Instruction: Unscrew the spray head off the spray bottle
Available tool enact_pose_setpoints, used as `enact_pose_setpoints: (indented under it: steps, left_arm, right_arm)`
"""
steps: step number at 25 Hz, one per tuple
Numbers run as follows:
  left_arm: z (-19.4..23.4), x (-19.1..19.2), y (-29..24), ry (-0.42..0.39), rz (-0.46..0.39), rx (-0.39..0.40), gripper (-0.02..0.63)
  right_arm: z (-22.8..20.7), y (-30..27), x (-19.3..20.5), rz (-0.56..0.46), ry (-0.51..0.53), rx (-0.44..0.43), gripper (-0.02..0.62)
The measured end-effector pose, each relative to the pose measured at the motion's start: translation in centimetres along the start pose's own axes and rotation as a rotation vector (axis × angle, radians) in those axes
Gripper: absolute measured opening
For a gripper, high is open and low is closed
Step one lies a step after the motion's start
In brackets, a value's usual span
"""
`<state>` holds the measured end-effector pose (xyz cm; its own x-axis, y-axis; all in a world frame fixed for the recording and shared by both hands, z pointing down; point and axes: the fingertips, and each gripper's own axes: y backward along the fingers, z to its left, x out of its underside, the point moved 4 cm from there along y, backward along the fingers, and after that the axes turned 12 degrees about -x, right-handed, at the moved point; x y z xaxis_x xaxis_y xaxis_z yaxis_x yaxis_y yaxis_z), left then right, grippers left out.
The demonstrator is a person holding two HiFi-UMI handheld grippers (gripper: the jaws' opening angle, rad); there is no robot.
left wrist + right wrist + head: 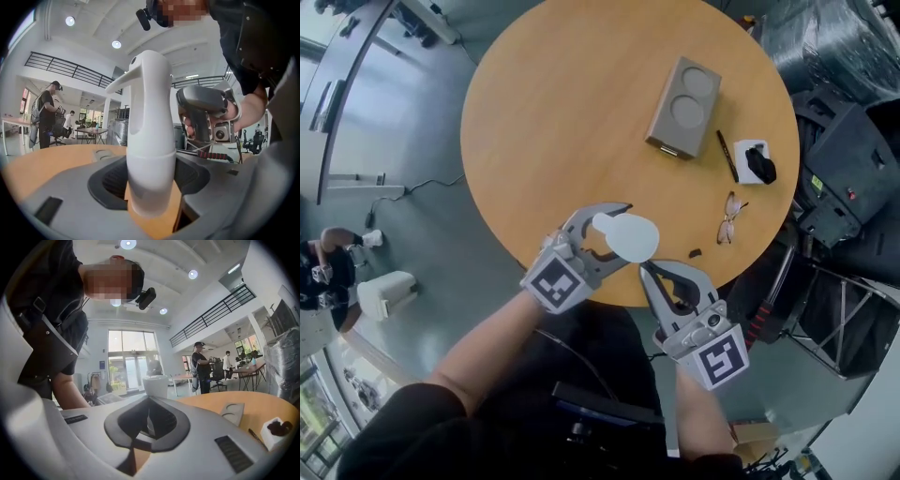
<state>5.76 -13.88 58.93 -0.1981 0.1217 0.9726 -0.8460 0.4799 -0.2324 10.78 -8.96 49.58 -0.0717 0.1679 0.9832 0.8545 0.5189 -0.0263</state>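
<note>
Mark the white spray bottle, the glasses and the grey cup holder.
White plastic spray bottle (151, 154): left gripper view, on its lower body.
Thin-framed glasses (727, 227): head view, on a lens.
Grey rectangular cup holder (684, 106): head view, on its top face.

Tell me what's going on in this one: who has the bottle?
A person works at a round wooden table with a handheld gripper in each hand. The left gripper is clamped on the lower part of a white spray bottle, held upright at the table's near edge. The spray head looks to be on the bottle. The right gripper sits just beside it, jaws shut with nothing between them.
</note>
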Motion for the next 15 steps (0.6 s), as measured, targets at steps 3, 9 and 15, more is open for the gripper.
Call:
enact_pose_setpoints:
  steps: [3,9,15]
  left_arm:
    - [-0.8,-3.0,1.4,-0.007,0.021,-0.005,0.302]
    - [-2.3,-8.7,4.7,0.006,0.036,-0.006,0.302]
    - [-4.0,-13.3,7.4,0.035,0.039,0.003,0.302]
  right_arm:
    - [1.2,0.9,-2.9,0.018,0.010,-0.009,0.039]
    - [3.5,1.9,-7.9,0.008,0.006,-0.014,0.112]
    - [6.0,0.9,-12.5,-0.010,0.002,-0.058,0.216]
